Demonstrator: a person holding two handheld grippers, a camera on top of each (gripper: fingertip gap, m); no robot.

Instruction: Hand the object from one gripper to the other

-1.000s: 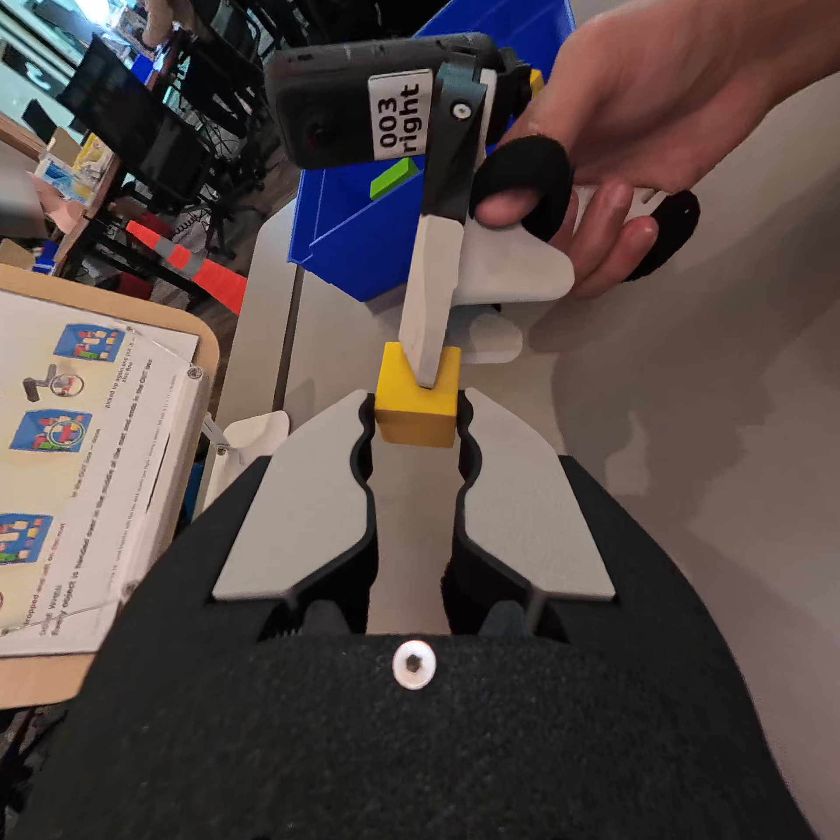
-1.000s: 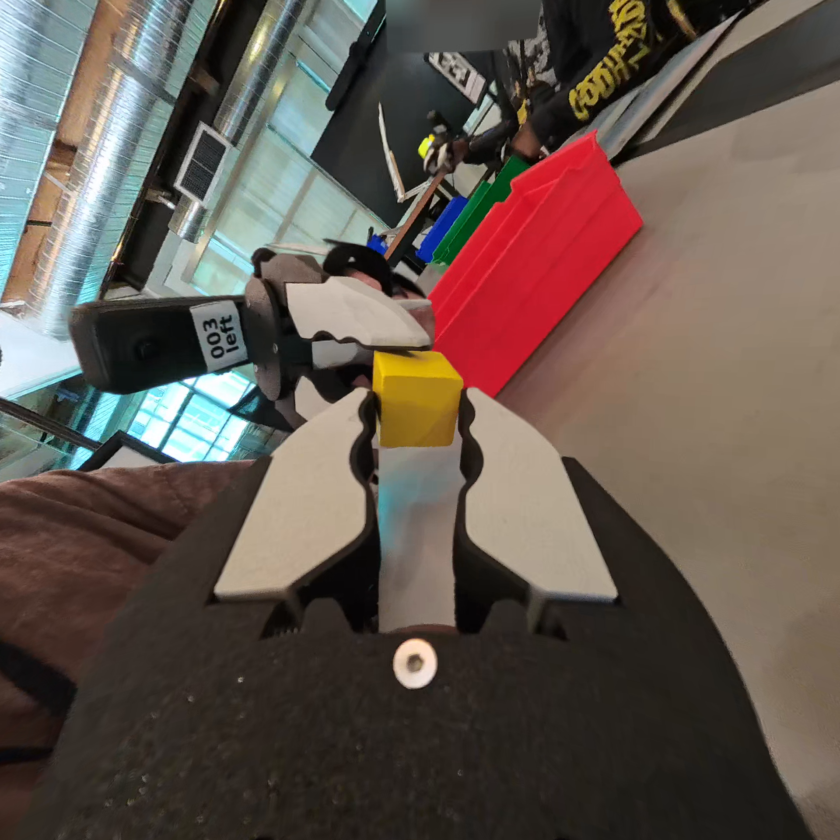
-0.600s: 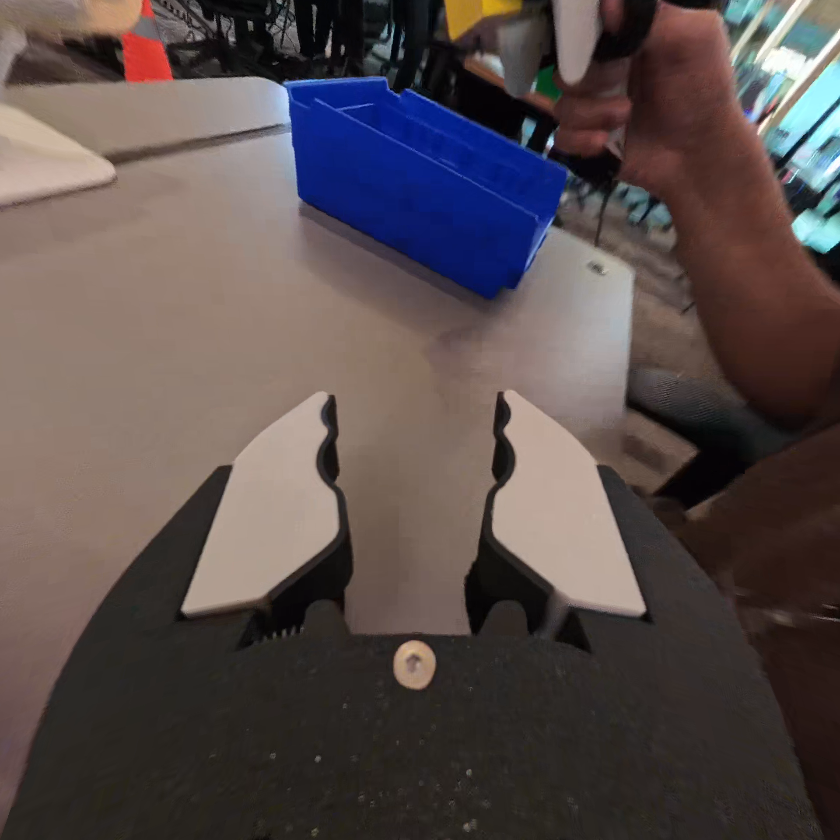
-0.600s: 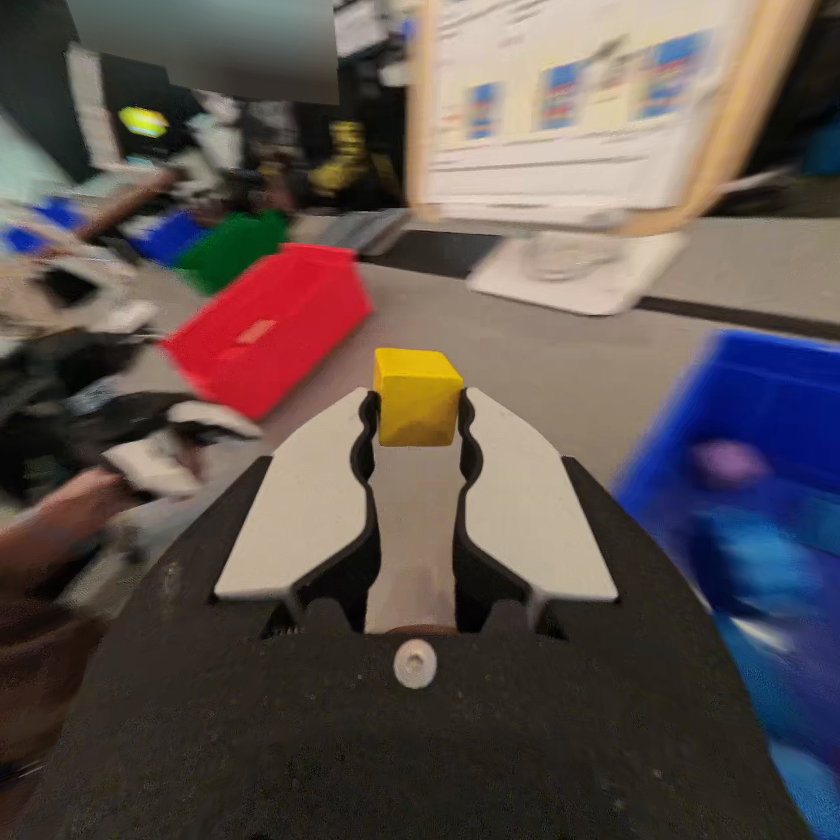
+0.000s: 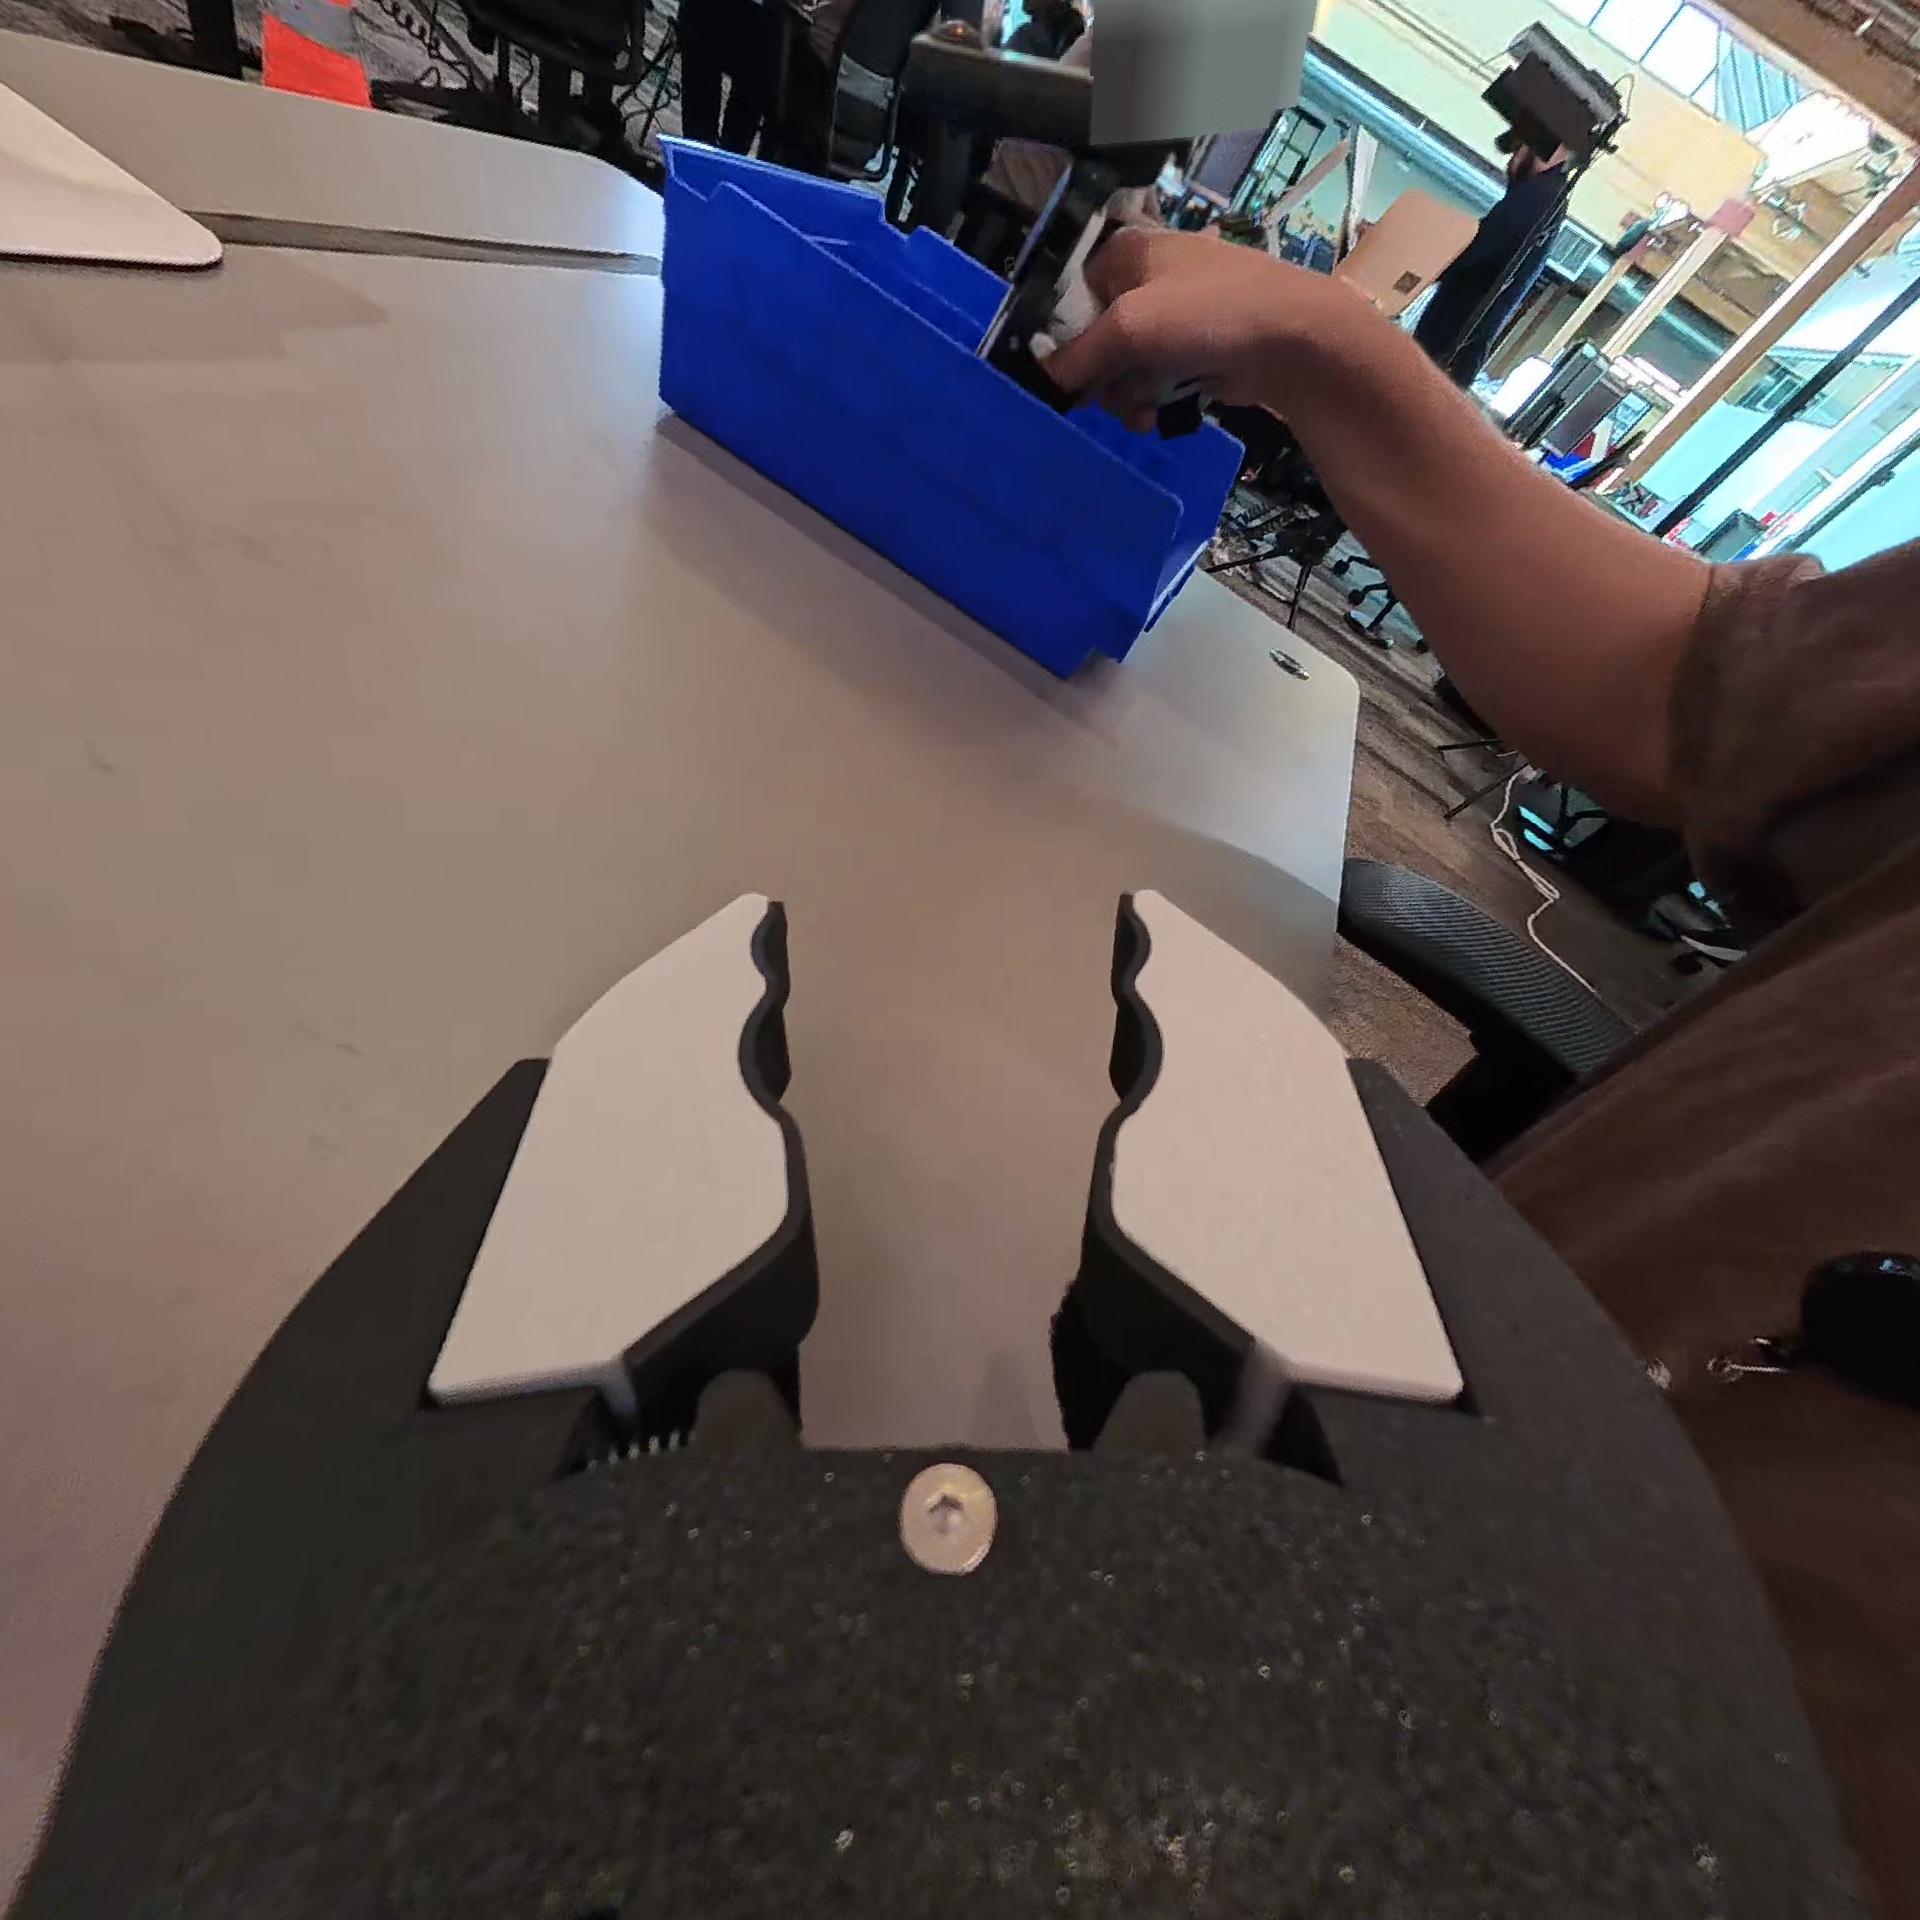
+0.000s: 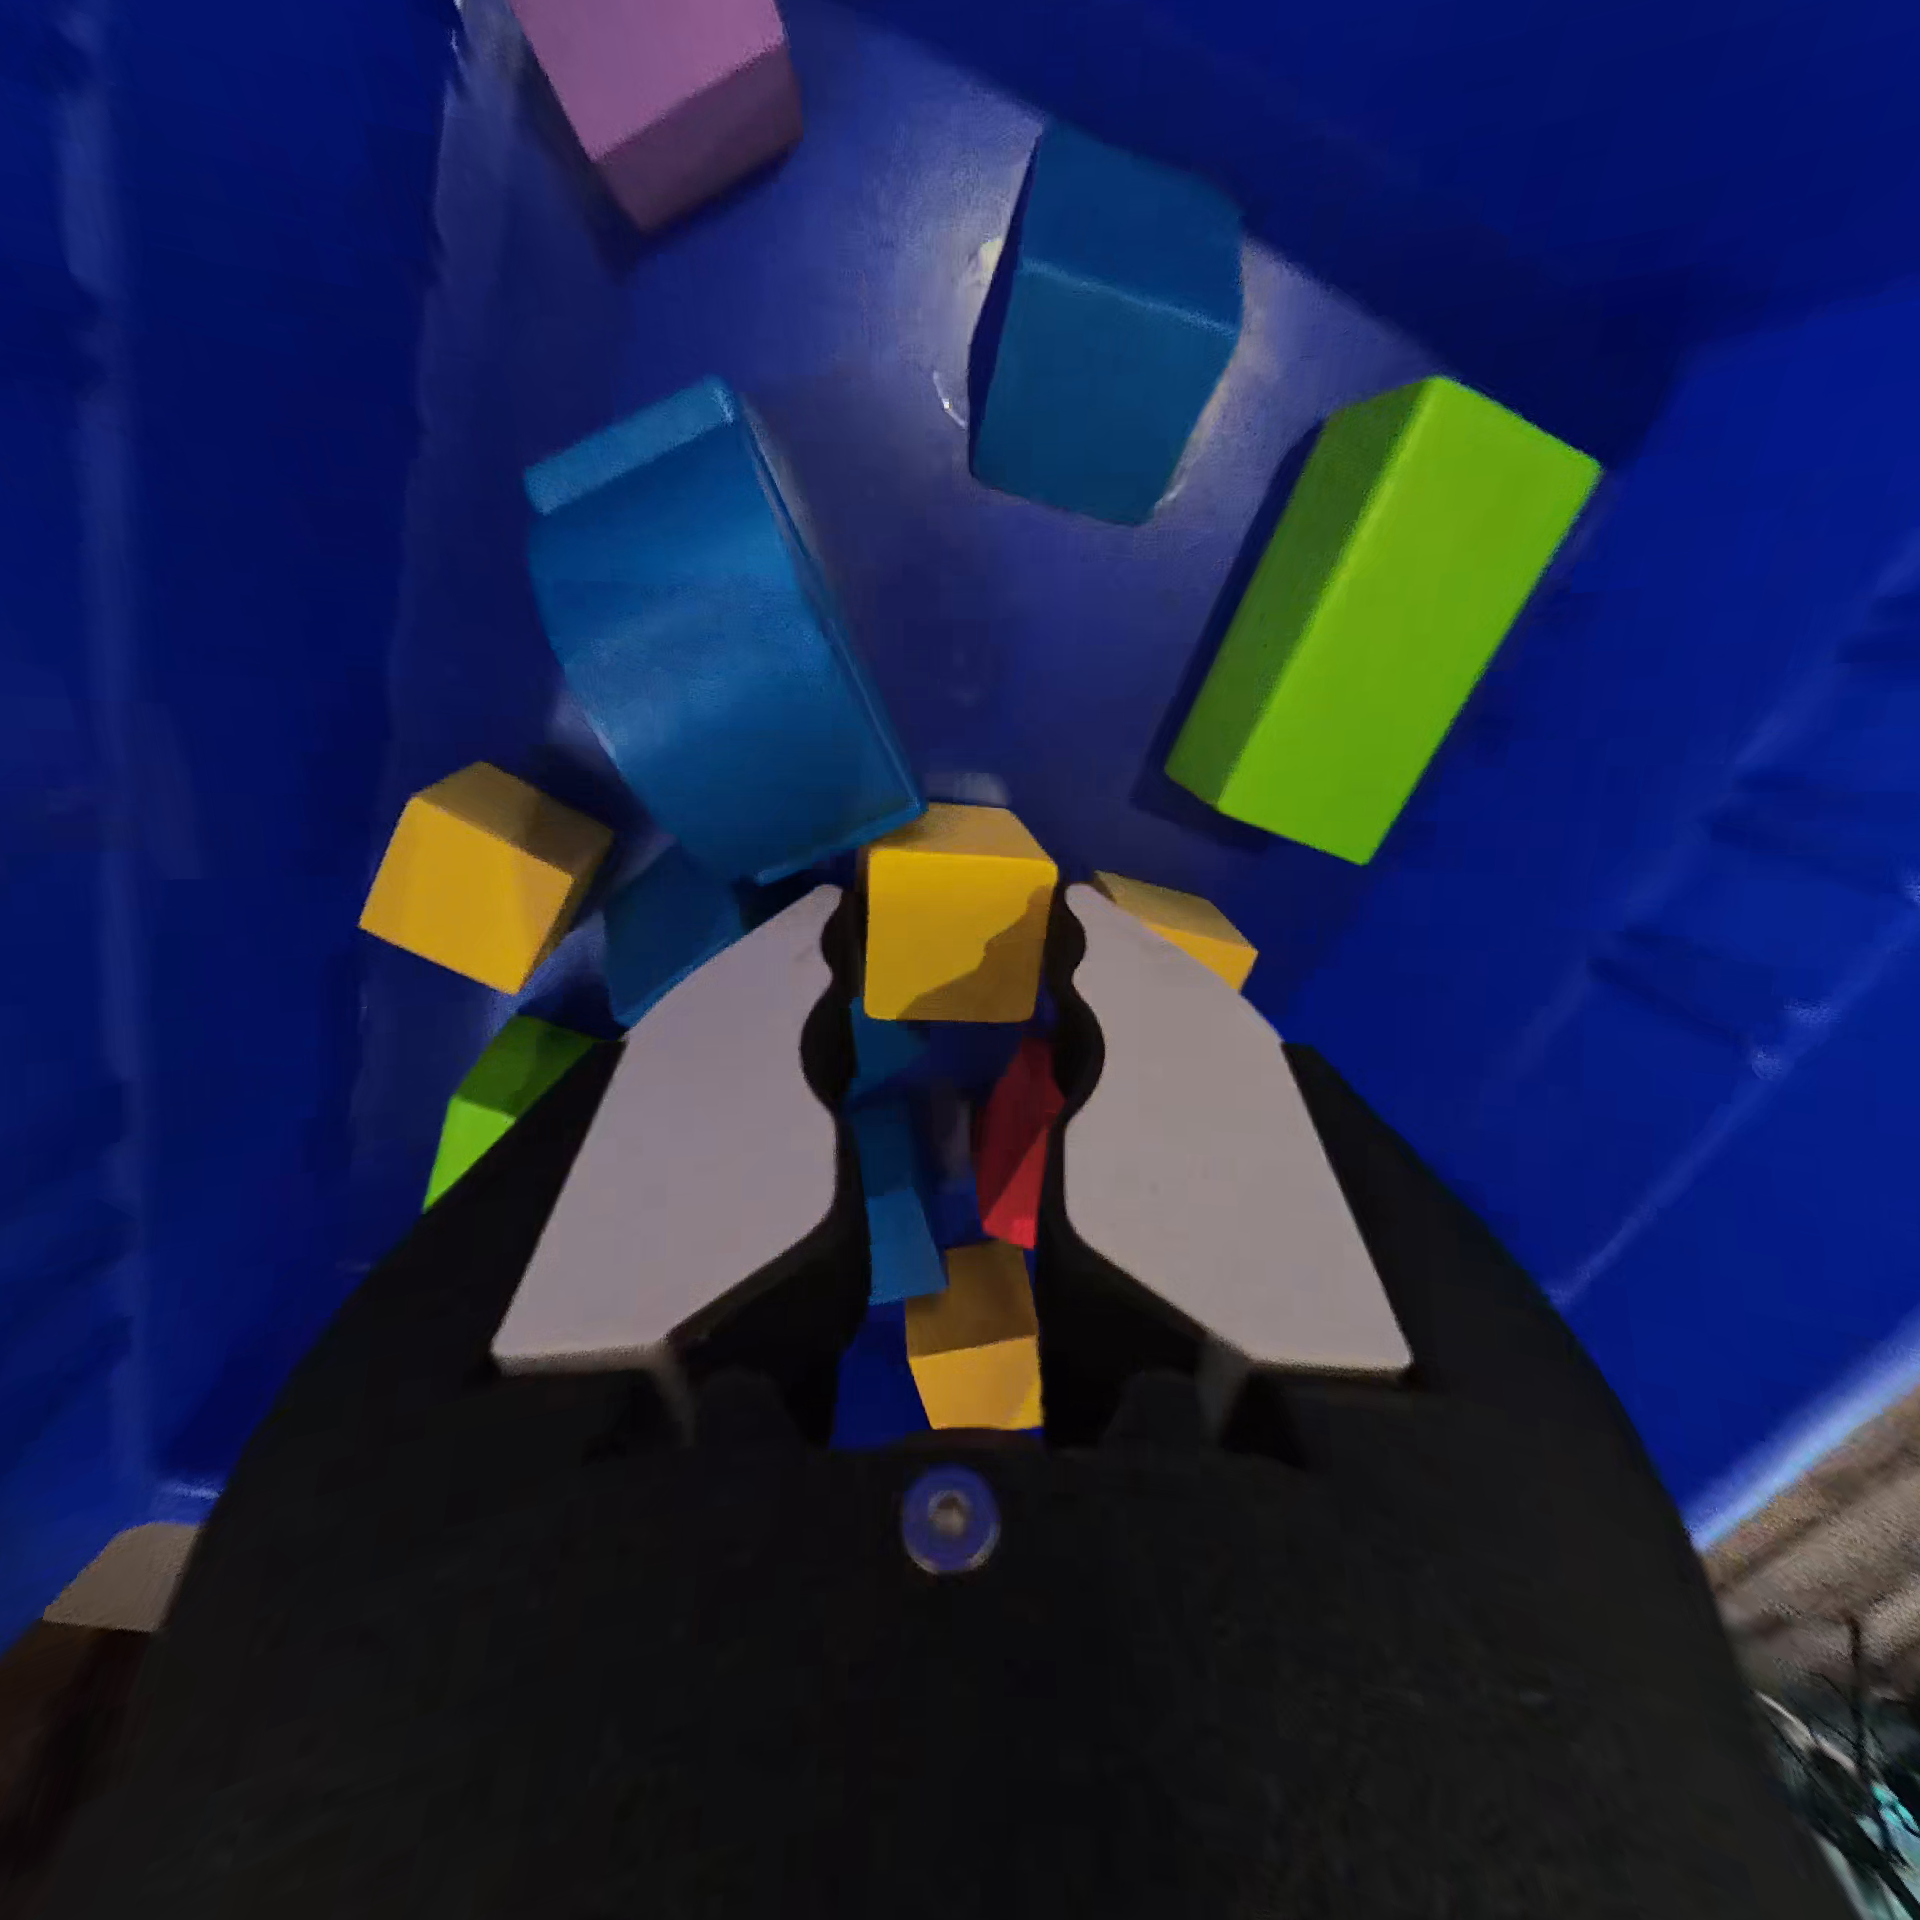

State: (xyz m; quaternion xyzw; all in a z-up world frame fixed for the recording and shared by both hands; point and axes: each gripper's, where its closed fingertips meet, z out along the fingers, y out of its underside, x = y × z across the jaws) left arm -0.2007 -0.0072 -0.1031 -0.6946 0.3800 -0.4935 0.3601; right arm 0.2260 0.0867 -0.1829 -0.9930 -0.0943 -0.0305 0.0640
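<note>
Yellow cube (image 6: 954,914) btwn right hand-held gripper (image 6: 951,920) fingertips

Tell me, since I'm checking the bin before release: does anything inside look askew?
Yes: a curved blue wooden block leans tilted on others in the blue plastic bin. The right hand-held gripper holds a yellow wooden cube.

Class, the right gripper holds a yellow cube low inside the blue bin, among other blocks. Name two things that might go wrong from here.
1. The small yellow wooden cube sits only at the tips of the right gripper, so it may slip or twist.
2. The large blue wooden block lies close against the cube; on release, the cube might land tilted on it rather than on the blue plastic bin floor.
</note>
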